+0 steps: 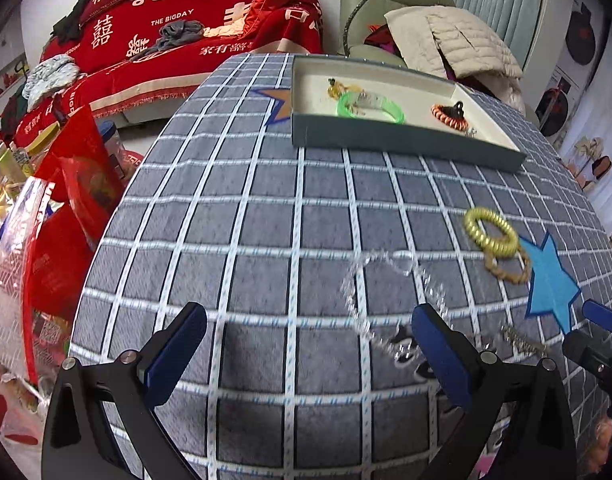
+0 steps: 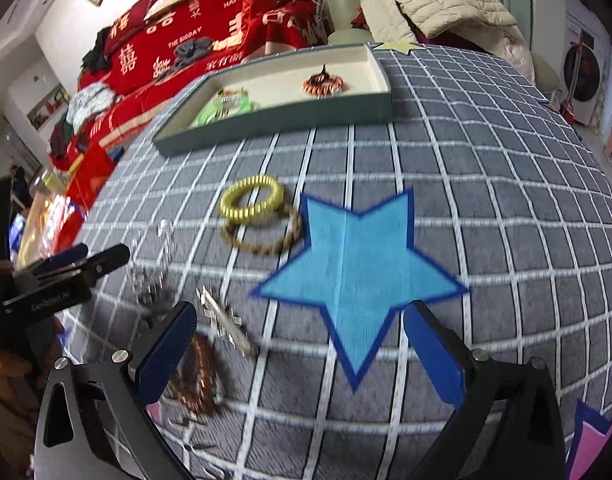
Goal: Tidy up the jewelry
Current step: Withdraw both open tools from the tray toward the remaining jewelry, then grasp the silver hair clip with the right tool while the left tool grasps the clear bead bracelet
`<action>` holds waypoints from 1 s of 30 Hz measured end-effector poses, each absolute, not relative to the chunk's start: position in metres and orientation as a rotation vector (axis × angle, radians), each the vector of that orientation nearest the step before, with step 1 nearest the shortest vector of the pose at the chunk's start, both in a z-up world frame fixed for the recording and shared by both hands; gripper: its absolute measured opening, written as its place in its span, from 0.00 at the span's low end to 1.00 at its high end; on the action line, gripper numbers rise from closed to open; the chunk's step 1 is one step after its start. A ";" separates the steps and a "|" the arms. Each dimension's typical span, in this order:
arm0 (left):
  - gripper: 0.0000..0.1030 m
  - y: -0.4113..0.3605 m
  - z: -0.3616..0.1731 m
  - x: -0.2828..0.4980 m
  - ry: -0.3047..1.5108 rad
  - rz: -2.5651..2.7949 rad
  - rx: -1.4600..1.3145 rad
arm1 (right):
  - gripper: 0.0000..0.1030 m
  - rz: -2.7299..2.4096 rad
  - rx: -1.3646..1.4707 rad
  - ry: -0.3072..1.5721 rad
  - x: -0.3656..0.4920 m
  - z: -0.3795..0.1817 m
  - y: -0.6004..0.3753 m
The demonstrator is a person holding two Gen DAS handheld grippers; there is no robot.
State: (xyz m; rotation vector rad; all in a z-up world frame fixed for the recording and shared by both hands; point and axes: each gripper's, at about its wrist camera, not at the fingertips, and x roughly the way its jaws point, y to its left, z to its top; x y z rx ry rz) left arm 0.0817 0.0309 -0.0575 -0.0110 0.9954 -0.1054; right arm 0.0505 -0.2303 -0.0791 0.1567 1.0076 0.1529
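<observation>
Both my left gripper [image 1: 306, 356] and right gripper [image 2: 297, 352] are wide open, empty. I should straddle the chain [image 1: 386, 300] low, pinching its bunched part, then lift toward the tray [image 1: 406, 142].

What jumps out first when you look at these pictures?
The big blue star patch on the checked tablecloth grabs the eye, right before the open right tongs. Next to it lie a yellow coil bracelet overlapping a brown beaded bracelet. Farther back, a shallow box holds a bright green bangle.
</observation>
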 end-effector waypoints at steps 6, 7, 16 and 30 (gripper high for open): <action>1.00 0.029 -0.055 0.074 0.991 -0.103 -0.007 | 0.97 0.139 0.116 0.990 0.041 -0.079 -0.232; 1.00 0.028 -0.054 0.072 0.983 -0.110 -0.002 | 0.95 0.138 0.105 0.986 0.040 -0.078 -0.232; 1.00 -0.002 -0.052 0.055 0.947 -0.245 0.152 | 0.72 0.202 0.017 0.996 0.034 -0.082 -0.218; 1.00 -0.016 -0.063 0.066 0.967 -0.278 0.212 | 0.59 0.267 -0.072 1.001 0.042 -0.085 -0.192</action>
